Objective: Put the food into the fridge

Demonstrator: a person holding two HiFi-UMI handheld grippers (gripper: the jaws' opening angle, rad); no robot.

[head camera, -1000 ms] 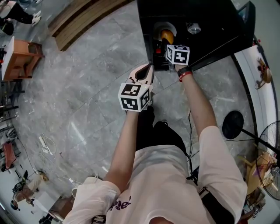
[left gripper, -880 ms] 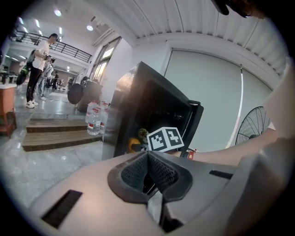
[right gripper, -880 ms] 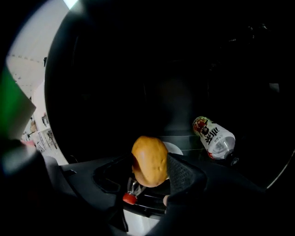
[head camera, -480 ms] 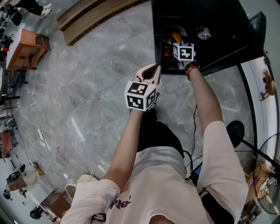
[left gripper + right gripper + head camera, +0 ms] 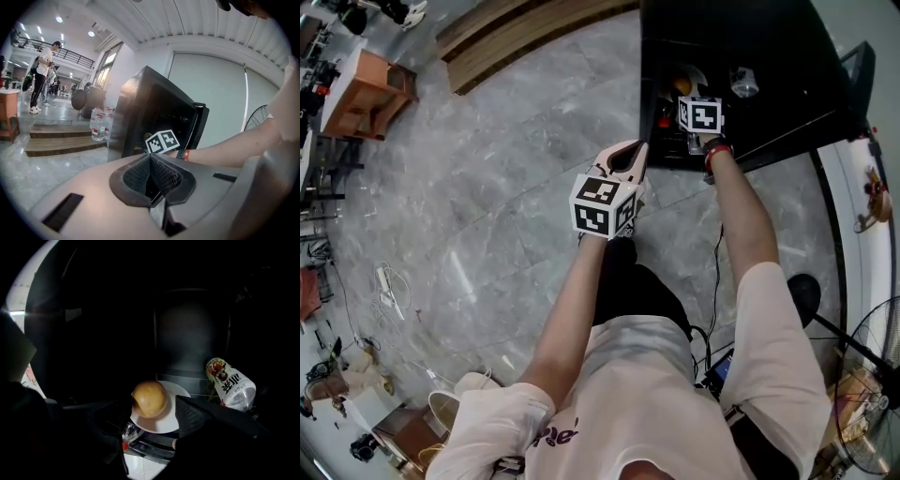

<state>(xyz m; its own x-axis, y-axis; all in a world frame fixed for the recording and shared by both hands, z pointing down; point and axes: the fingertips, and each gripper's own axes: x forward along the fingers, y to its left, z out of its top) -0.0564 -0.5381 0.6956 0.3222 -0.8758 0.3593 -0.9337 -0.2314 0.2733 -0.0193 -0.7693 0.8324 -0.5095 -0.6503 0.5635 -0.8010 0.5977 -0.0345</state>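
Note:
A round golden-brown piece of food (image 5: 149, 398) lies on a white plate (image 5: 182, 393) inside the dark black fridge (image 5: 741, 47). My right gripper (image 5: 152, 409) reaches into the fridge. Its jaws are opening, one on each side of the plate's near edge, and the pads do not press on it. From the head view the food (image 5: 683, 85) shows just beyond the right gripper's marker cube (image 5: 700, 114). My left gripper (image 5: 630, 155) hangs outside the fridge over the floor, shut and empty. In the left gripper view its pads (image 5: 151, 169) meet.
A plastic drink bottle (image 5: 230, 383) lies on its side to the right of the plate. The fridge door (image 5: 198, 123) stands open. Wooden steps (image 5: 516, 33) run along the far floor, with water bottles (image 5: 98, 126) beside them. A fan (image 5: 874, 328) stands to my right.
The right gripper stays in the fridge mouth at the plate. The left gripper has kept its place beside it. The head view has drifted a little.

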